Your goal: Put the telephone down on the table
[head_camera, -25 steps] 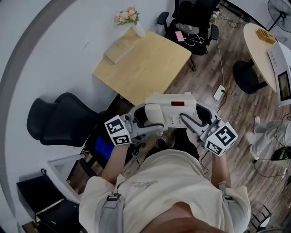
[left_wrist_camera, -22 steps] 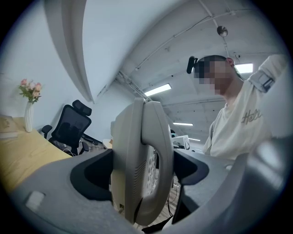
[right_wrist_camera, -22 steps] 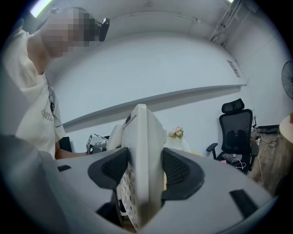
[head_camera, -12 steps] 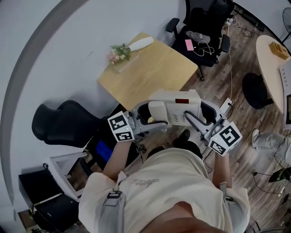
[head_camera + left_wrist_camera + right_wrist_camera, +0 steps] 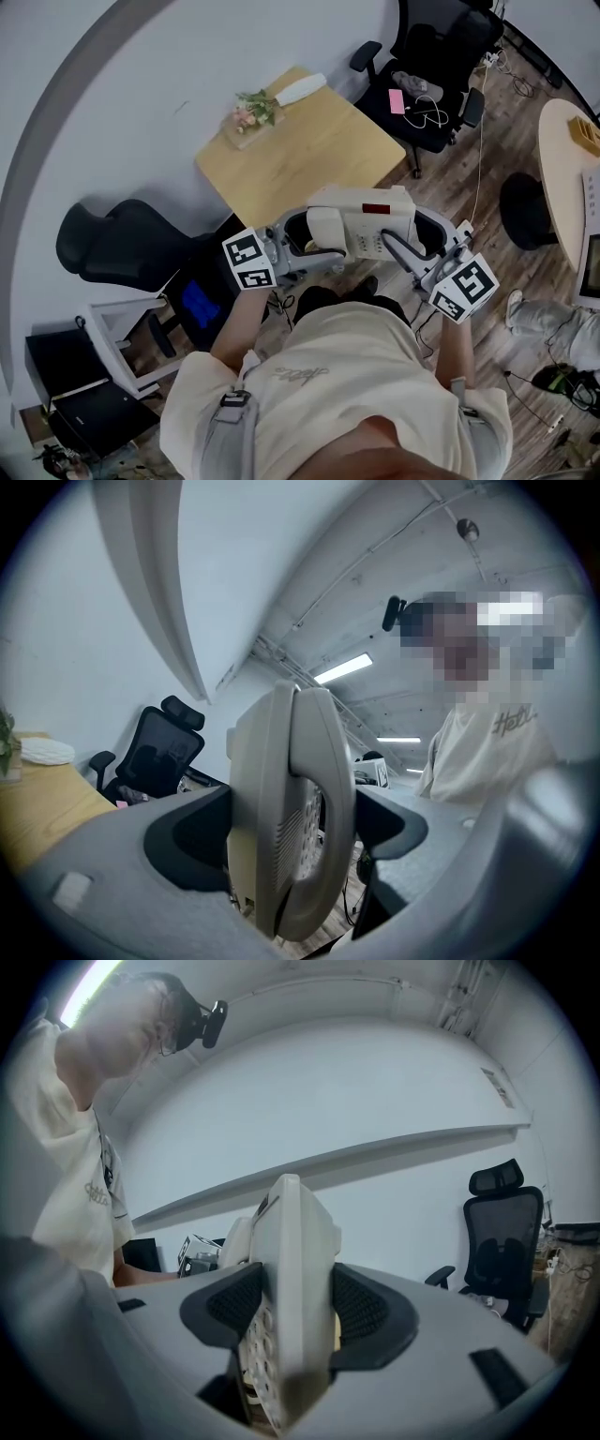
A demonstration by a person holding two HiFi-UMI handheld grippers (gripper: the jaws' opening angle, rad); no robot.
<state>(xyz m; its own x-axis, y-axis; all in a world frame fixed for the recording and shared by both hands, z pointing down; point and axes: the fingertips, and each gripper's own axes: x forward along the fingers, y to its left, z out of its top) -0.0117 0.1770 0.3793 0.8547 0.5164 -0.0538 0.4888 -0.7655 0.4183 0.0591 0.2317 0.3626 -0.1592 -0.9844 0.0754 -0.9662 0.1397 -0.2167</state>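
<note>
Telephone [image 5: 361,223] clamped between left gripper [image 5: 302,246] and right gripper [image 5: 412,248], held in the air short of the counter [image 5: 309,155].
Each gripper view shows what the head view hides: dark pads pressed on both faces of the telephone, left fingers [image 5: 192,832] at the handset end, right fingers [image 5: 366,1312] at the keypad end. Only the head view shows the wooden floor [image 5: 469,169] below and a flower vase [image 5: 298,90] lying on the counter's far edge.

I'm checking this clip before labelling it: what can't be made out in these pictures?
- Red display on the telephone: head view, too small to read.
- The table: cut to a corner by the left edge in the left gripper view; absent from the right gripper view.
- Flat thing by the flowers: head view, too small to name.
- Floor beneath the telephone: head view, hidden by it.
</note>
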